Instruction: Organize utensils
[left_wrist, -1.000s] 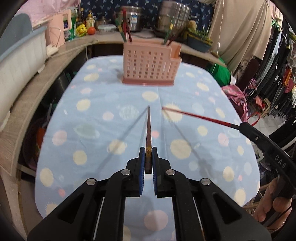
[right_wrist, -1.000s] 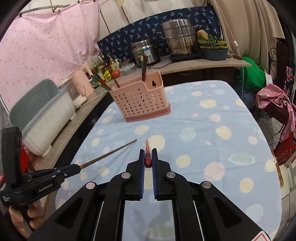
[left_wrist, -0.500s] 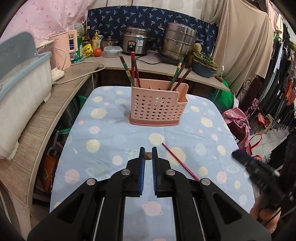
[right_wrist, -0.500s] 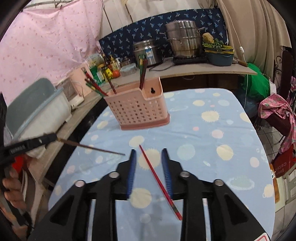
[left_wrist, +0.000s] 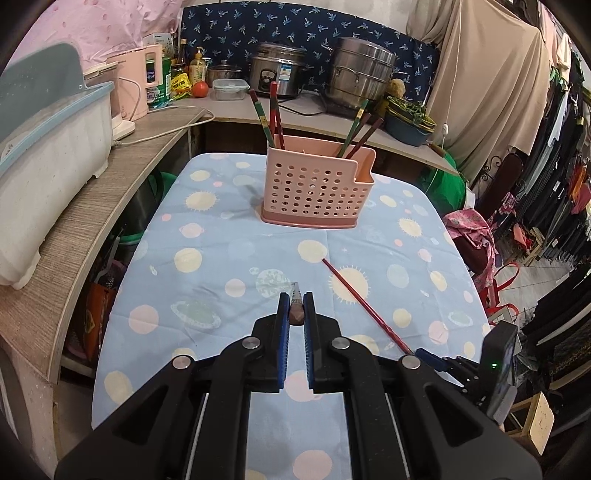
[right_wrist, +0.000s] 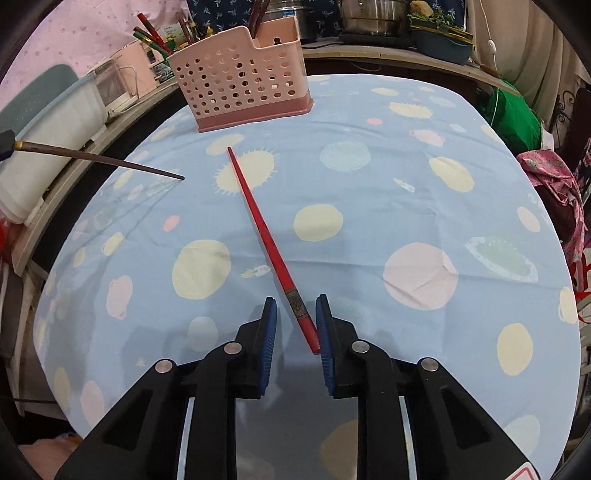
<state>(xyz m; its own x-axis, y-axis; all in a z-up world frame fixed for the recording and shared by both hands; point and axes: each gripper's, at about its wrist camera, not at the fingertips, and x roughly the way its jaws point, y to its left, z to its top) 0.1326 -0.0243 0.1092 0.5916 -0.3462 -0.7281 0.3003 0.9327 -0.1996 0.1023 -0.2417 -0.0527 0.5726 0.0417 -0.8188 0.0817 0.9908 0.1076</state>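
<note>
The left gripper (left_wrist: 296, 314) is clamped on a brown chopstick (right_wrist: 99, 159), seen end-on between its blue pads in the left view and, in the right view, held above the cloth (right_wrist: 369, 206) with its thin tip pointing toward the table's middle. The right gripper (right_wrist: 295, 325) is low over the cloth with its jaws closing; the red chopstick (right_wrist: 266, 236) lies flat on the cloth, its thick end between the pads and touching the right pad, while the left pad stands clear of it. Its thin tip points toward the pink holder (left_wrist: 314, 184), which stands upright at the far end of the table with several chopsticks (left_wrist: 275, 114) leaning in it
</note>
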